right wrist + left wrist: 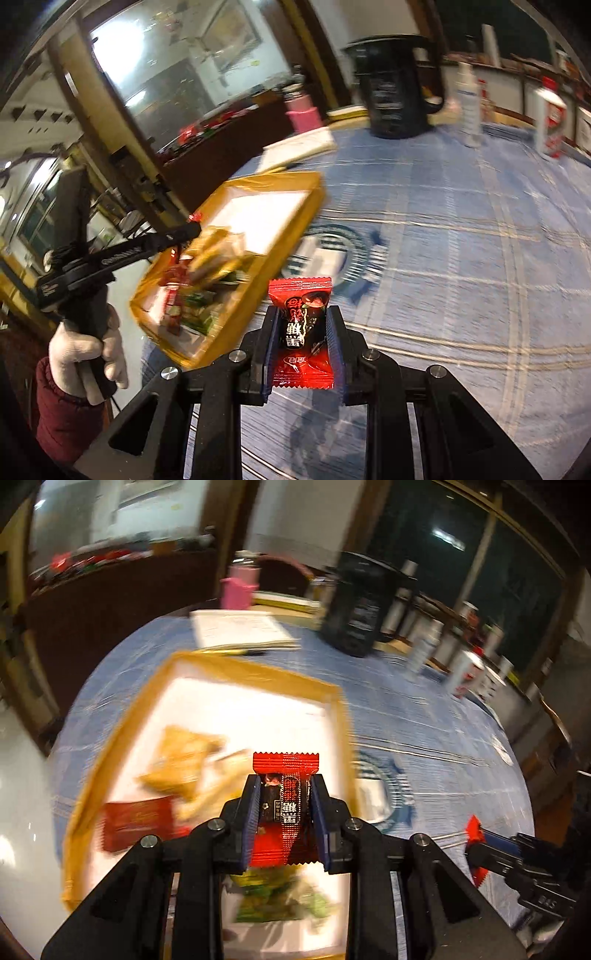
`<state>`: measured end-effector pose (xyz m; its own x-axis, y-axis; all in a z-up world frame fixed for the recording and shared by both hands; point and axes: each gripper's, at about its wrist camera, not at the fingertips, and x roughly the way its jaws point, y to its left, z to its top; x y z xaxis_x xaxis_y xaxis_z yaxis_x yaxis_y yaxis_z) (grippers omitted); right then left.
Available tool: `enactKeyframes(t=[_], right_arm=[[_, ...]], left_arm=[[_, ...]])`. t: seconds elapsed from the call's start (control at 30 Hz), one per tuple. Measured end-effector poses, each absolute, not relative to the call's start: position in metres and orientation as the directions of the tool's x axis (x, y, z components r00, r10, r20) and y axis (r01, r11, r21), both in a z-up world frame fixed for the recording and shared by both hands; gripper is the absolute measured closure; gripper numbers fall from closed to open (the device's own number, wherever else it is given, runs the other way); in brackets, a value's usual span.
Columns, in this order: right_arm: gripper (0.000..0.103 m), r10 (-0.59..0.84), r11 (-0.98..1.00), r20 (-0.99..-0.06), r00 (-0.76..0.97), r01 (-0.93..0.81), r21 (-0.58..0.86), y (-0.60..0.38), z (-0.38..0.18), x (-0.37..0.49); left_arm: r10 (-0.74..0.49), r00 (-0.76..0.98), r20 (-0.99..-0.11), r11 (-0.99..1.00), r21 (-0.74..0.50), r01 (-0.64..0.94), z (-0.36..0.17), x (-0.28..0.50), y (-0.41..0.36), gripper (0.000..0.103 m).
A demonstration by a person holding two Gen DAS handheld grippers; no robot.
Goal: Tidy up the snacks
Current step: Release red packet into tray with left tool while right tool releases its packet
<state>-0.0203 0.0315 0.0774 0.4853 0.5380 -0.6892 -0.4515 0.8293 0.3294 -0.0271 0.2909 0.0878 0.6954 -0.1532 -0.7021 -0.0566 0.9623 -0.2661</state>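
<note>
My left gripper (284, 779) is shut on a red and black snack packet (285, 805) and holds it above the yellow-rimmed white tray (236, 668). The tray holds a tan packet (181, 762), a dark red packet (136, 821) and a green packet (280, 901). My right gripper (302, 310) is shut on a second red and black snack packet (302, 332), above the blue cloth just right of the tray (295, 221). The left gripper (192, 221) shows in the right wrist view over the tray's left side.
A blue checked tablecloth (461, 258) covers the round table. At the back stand a black jug (397, 85), a pink cup (303, 110), papers (240, 627) and several white bottles (424, 646). A round printed logo (332, 254) lies right of the tray.
</note>
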Motion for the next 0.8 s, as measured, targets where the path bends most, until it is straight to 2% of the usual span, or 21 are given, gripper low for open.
enactKeyframes(t=[0.3, 0.5, 0.6, 0.67, 0.73, 0.8], right_arm=[[0.078, 0.574, 0.777, -0.715, 0.400, -0.541, 0.321, 0.129, 0.071, -0.002], [0.078, 0.482, 0.823, -0.751, 0.451, -0.526, 0.213, 0.170, 0.064, 0.037], [0.077, 0.449, 0.844, -0.775, 0.445, -0.497, 0.203, 0.180, 0.053, 0.060], [0.077, 0.432, 0.855, -0.781, 0.452, -0.482, 0.194, 0.184, 0.047, 0.070], [0.074, 0.430, 0.859, -0.771, 0.469, -0.475, 0.190, 0.186, 0.045, 0.077], [0.074, 0.432, 0.864, -0.755, 0.494, -0.468, 0.189, 0.185, 0.047, 0.081]], left_arm=[[-0.082, 0.657, -0.750, 0.958, -0.242, -0.157, 0.057, -0.025, 0.324, 0.079], [-0.097, 0.663, -0.742, 0.947, -0.274, -0.168, 0.054, -0.031, 0.336, 0.078], [-0.111, 0.669, -0.735, 0.943, -0.291, -0.164, 0.056, -0.037, 0.339, 0.076], [-0.119, 0.679, -0.724, 0.941, -0.301, -0.156, 0.059, -0.044, 0.340, 0.073], [-0.114, 0.689, -0.715, 0.941, -0.301, -0.157, 0.063, -0.050, 0.339, 0.060], [-0.114, 0.707, -0.698, 0.938, -0.310, -0.154, 0.067, -0.057, 0.338, 0.057]])
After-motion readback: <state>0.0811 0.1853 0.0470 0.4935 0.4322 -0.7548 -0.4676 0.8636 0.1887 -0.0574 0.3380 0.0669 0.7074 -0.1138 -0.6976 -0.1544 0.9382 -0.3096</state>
